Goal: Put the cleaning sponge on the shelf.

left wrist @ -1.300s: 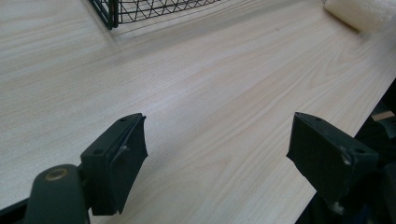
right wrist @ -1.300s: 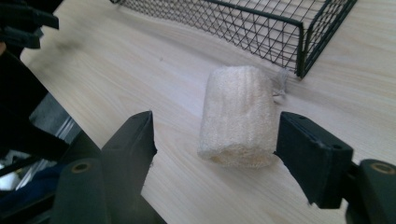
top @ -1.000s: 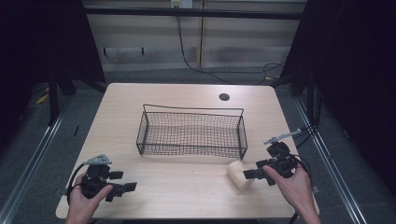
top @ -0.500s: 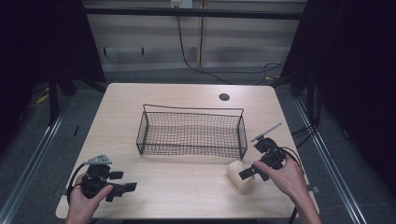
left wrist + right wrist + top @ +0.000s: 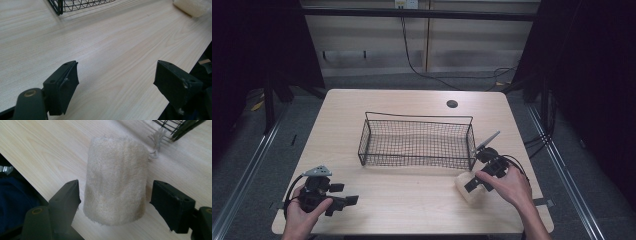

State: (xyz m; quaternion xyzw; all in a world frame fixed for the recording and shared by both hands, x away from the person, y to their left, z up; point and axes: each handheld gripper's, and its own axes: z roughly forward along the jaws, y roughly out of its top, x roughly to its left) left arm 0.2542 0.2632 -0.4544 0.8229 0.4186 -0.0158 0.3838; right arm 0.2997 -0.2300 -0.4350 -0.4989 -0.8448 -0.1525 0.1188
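At the tabletop's [image 5: 412, 210] near left corner, the left hand-held gripper [image 5: 343, 202] rests with its jaws spread wide over bare wood. Near the right front edge lies the loofah [image 5: 116, 180], a pale fibrous roll; the right hand-held gripper [image 5: 113, 202] straddles it, jaws wide, a gap on either side. Just beyond stands the black wire basket [image 5: 417, 142], near mid-table.

A pale wooden table [image 5: 412, 200] stands on grey floor [image 5: 272, 150], dark curtains flanking; beyond the right gripper [image 5: 475, 183], a beige wall panel [image 5: 412, 45] carries a hanging cable [image 5: 412, 60].
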